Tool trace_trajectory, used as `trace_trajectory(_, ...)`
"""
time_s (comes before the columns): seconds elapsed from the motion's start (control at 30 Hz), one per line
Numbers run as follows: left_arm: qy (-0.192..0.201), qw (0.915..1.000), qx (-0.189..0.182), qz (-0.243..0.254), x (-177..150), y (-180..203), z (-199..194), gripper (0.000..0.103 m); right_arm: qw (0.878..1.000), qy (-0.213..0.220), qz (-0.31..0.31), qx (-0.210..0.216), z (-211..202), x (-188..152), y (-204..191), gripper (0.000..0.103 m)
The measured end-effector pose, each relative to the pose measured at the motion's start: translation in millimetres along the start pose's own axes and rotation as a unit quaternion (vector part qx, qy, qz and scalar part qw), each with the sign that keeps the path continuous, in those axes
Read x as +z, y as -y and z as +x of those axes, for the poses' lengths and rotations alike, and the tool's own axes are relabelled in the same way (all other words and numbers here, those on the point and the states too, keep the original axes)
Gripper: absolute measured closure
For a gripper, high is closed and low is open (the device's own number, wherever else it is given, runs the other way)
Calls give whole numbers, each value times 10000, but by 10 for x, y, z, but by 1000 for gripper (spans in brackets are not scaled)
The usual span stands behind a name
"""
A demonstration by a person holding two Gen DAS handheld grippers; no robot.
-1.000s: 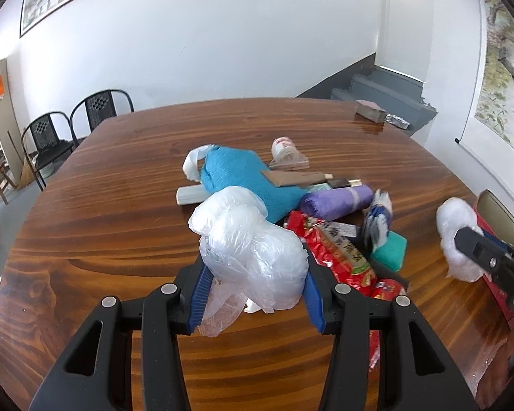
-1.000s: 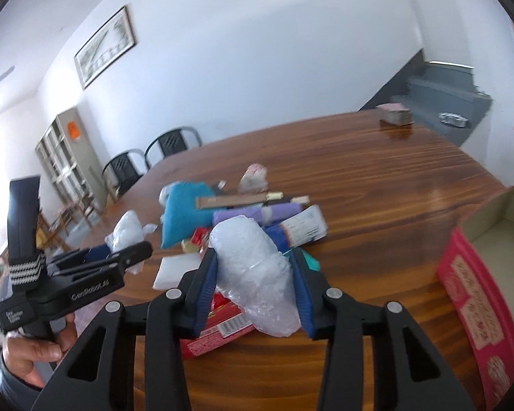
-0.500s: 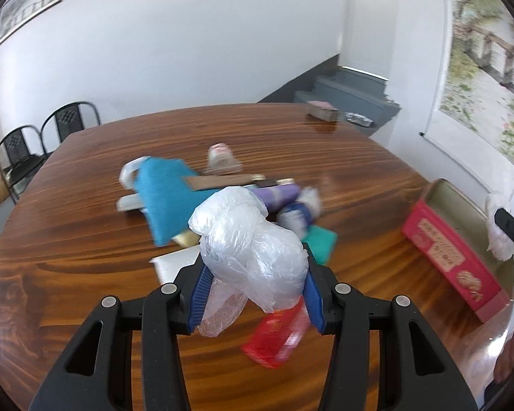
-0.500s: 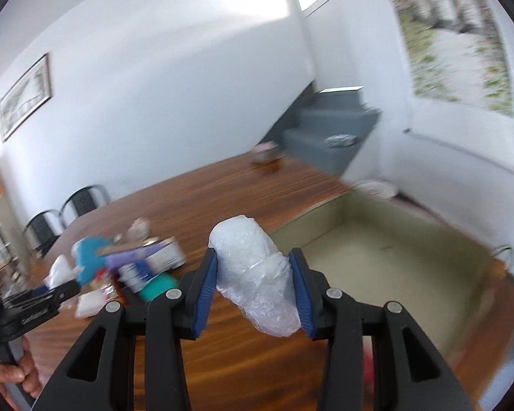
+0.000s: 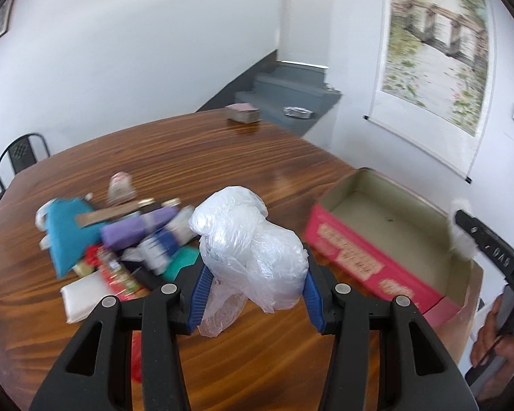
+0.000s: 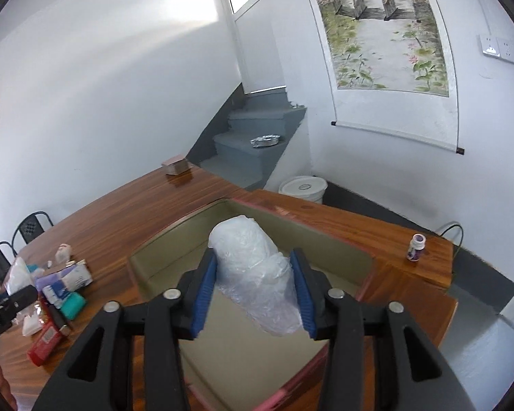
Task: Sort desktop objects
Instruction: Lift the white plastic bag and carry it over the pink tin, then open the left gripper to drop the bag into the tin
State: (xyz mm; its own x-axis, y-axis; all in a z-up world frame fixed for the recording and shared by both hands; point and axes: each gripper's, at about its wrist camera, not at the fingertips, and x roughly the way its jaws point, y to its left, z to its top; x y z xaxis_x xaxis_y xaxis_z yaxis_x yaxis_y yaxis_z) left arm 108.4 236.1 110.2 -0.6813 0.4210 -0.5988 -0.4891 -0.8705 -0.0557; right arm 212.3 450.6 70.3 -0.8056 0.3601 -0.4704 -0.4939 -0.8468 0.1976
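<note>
My left gripper (image 5: 253, 294) is shut on a crumpled clear plastic bag (image 5: 246, 243), held above the wooden table between the pile and the box. My right gripper (image 6: 253, 294) is shut on a second crumpled clear plastic bag (image 6: 257, 274) and holds it over the open red box (image 6: 161, 250), above its olive inside. In the left wrist view the red box (image 5: 353, 250) lies at the right, with the right gripper and its bag (image 5: 462, 236) over its far corner. A pile of mixed desktop objects (image 5: 120, 236) lies left of centre.
The pile holds a teal cloth (image 5: 65, 229), a purple roll (image 5: 137, 229), a red packet (image 5: 113, 267) and a white pad (image 5: 82, 294). A small box (image 5: 243, 113) sits at the table's far edge. A small bottle (image 6: 415, 247) stands beyond the red box.
Both grippers swung right with their bags. The right gripper moved from beside the pile to over the red box. The left gripper turned so the box came into view.
</note>
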Motion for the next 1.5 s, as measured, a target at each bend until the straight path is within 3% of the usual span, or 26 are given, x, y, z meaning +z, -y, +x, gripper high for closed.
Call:
trace_trajectory(0.03, 10, 10000, -55, 64, 35, 92, 13, 52, 10000, 12, 8, 12, 20, 6, 15, 28)
trace_trajectory(0.1, 19, 9997, -167, 196, 102, 263, 44, 52, 10000, 70, -6, 50, 13, 5, 96, 24)
trace_trajectory(0.4, 16, 9962, -620, 607, 348, 945, 250, 52, 9986, 200, 465, 159, -104, -90, 446, 24)
trace_trajectory(0.63, -141, 9938, -800, 759, 465, 1265, 562, 52, 9980, 598, 175, 46, -350, -166, 398, 21)
trace_trajectory(0.73, -224, 9938, -758, 786, 502, 1346, 680, 45, 9978, 640, 158, 73, -383, -176, 379, 20)
trace_trajectory(0.93, -364, 9942, -795, 625, 476, 1325, 769, 28, 9981, 550, 232, 173, -366, -219, 359, 19)
trace_trajectory(1.03, -408, 9942, -810, 575, 449, 1274, 766, 27, 9981, 503, 267, 225, -362, -244, 339, 19)
trace_trajectory(1.27, -272, 9979, -449, 373, 392, 980, 617, 27, 9980, 468, 170, 401, -374, -262, 192, 19)
trace_trajectory(1.5, -235, 9994, -188, 193, 268, 614, 459, 27, 9956, 377, -245, 823, -398, -339, -196, 18)
